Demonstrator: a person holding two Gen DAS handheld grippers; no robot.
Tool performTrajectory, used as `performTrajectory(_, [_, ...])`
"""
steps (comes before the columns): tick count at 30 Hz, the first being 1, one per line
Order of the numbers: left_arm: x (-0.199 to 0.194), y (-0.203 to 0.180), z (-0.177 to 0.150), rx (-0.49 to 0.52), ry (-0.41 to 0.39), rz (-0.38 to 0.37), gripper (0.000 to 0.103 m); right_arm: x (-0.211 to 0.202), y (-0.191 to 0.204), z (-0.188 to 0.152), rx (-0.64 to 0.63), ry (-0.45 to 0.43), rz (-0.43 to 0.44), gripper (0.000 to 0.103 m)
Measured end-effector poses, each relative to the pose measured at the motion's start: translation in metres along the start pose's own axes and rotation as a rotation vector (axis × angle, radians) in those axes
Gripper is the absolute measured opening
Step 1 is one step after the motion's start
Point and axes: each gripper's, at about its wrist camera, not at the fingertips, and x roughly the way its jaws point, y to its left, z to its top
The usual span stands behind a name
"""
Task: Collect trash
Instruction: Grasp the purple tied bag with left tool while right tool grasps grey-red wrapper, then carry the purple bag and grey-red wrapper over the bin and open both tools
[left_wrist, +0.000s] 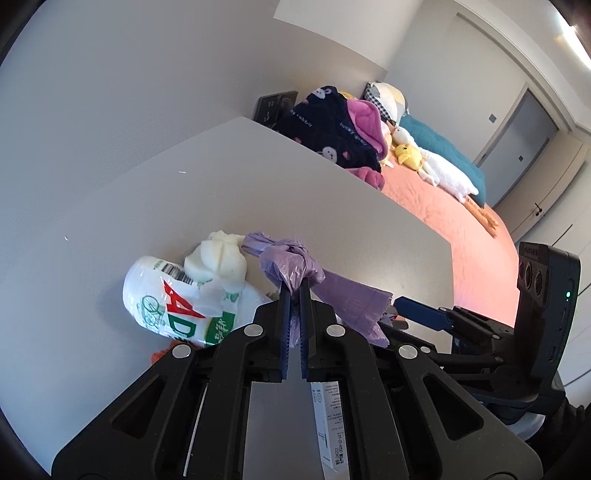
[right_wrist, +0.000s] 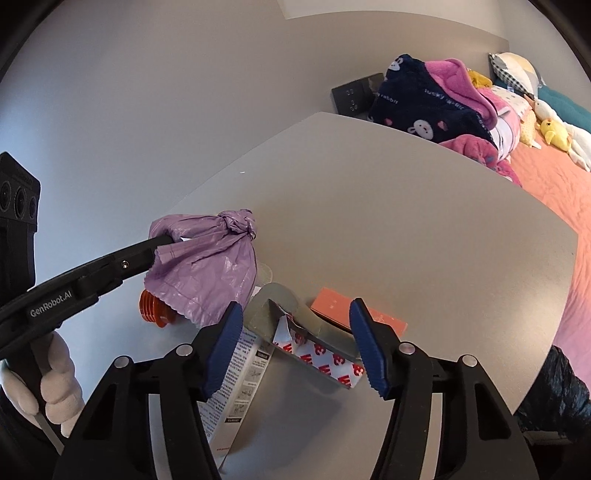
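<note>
So the purple bag is knotted at the top and pinched in my left gripper, jaws clamped tight on the plastic just under the knot. From the right wrist view the bag hangs off the left gripper above the grey table, its bottom edge draped over an orange ribbed cap.

My right gripper is about half open, nothing pinched, blue pads either side of a crumpled grey wrapper with a red-and-white printed strip stuck to it. A white printed box lies under the left pad, and a flat pink box sits just behind the wrapper.

In the left view there's a white bottle with red and green print lying on its side behind the bag, a lump of white foam resting on top of it. Past the table edge is a bed with a peach cover, a heap of blankets and some plush toys. A gloved hand holds the left gripper's handle.
</note>
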Motion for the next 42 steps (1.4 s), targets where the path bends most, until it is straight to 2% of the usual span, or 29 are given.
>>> performTrajectory(4, [0.0, 0.005, 0.002, -0.012, 0.002, 0.005, 0.003, 0.005, 0.005, 0.003, -0.022, 0.01, 0.03, 0.045])
performTrajectory(14, [-0.007, 0.019, -0.004, -0.043, 0.004, 0.023, 0.003, 0.017, 0.009, 0.003, -0.04, 0.038, 0.015, 0.047])
performTrajectory(18, [-0.012, 0.02, -0.007, -0.048, -0.001, 0.021, 0.003, 0.014, 0.013, 0.003, -0.053, 0.021, -0.008, 0.039])
performTrajectory(24, [-0.018, 0.013, -0.002, -0.035, -0.022, 0.01, 0.003, -0.008, 0.015, 0.003, -0.047, -0.032, -0.013, 0.031])
performTrajectory(34, [-0.036, -0.02, 0.007, 0.025, -0.069, -0.029, 0.003, -0.056, 0.003, 0.005, -0.002, -0.111, -0.034, 0.031])
performTrajectory(42, [-0.043, -0.063, 0.015, 0.1, -0.104, -0.087, 0.003, -0.103, -0.016, -0.004, 0.048, -0.182, -0.069, 0.031])
